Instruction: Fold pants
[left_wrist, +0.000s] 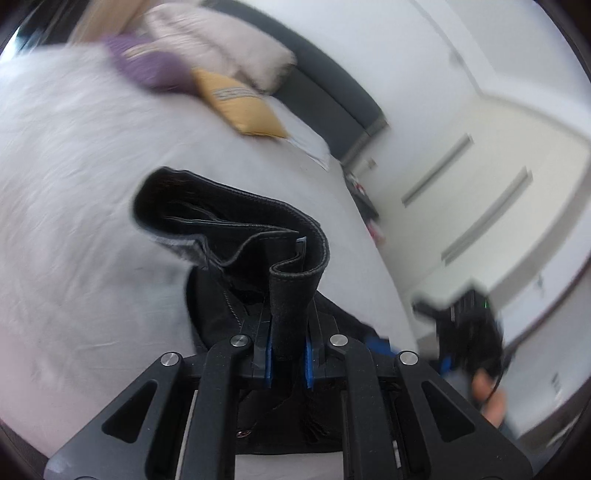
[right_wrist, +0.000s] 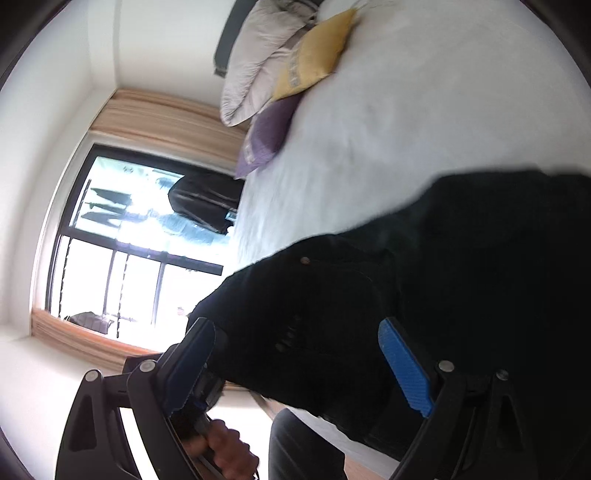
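Clamped between the blue pads of the left gripper (left_wrist: 288, 354) is a fold of the black denim pants (left_wrist: 236, 229); its jaws stand nearly together with only that cloth between them, and the stitched waistband curls up and away to the left in an open loop above the bed; more of the garment hangs dark below the fingers. No containers show in either view. Under the pants lies the white bedsheet (left_wrist: 74, 184), wrinkled and blurred; at its far end, from left to right, sit a purple cushion (left_wrist: 147, 70), a pale quilted pillow (left_wrist: 218, 40) and a mustard-yellow cushion (left_wrist: 243, 107), with a dark grey headboard (left_wrist: 332, 81) behind them; further right stands a white wardrobe with long bar handles (left_wrist: 480, 177).

From the right wrist view a large dark-framed window (right_wrist: 125, 236) fills the left, edged by a light wooden frame; the same pillows lie at the top, and the white sheet spreads rightward. Spread wide apart, the right gripper (right_wrist: 299, 362) grips nothing; the black pants lie draped across the bed edge just beyond and between its fingers, though whether the blue pads (right_wrist: 404, 369) touch the cloth cannot be told.
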